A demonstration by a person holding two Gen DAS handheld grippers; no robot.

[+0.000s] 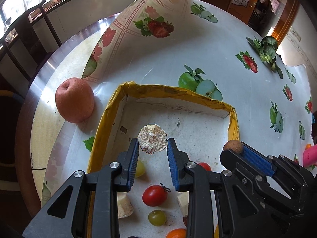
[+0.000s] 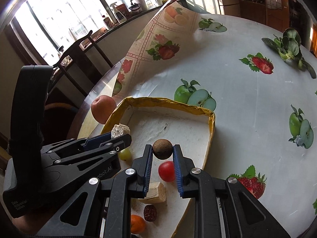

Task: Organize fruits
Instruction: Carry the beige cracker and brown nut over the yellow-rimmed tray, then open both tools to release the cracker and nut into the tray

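My left gripper (image 1: 152, 143) is shut on a pale, crumbly cut fruit chunk (image 1: 152, 141) and holds it over the yellow-rimmed white tray (image 1: 174, 93). My right gripper (image 2: 162, 150) is shut on a small brown round fruit (image 2: 162, 149), also over the tray (image 2: 212, 127). In the right wrist view the left gripper (image 2: 118, 135) shows at the left with the chunk (image 2: 119, 130). In the left wrist view the right gripper's fingers (image 1: 255, 158) hold the brown fruit (image 1: 233, 147) at the tray's right rim. A cherry tomato (image 1: 155, 195), green grapes (image 1: 157, 217), pale cut pieces (image 1: 124, 206) and a small orange (image 2: 137, 223) lie in the tray.
A large reddish apple (image 1: 74, 100) sits on the table left of the tray. A leafy green vegetable (image 1: 267, 49) lies at the far right. The fruit-print tablecloth (image 1: 150, 19) is curled up at the back. A pink object (image 1: 310, 155) is at the right edge. A dark chair (image 2: 79, 45) stands beyond the table.
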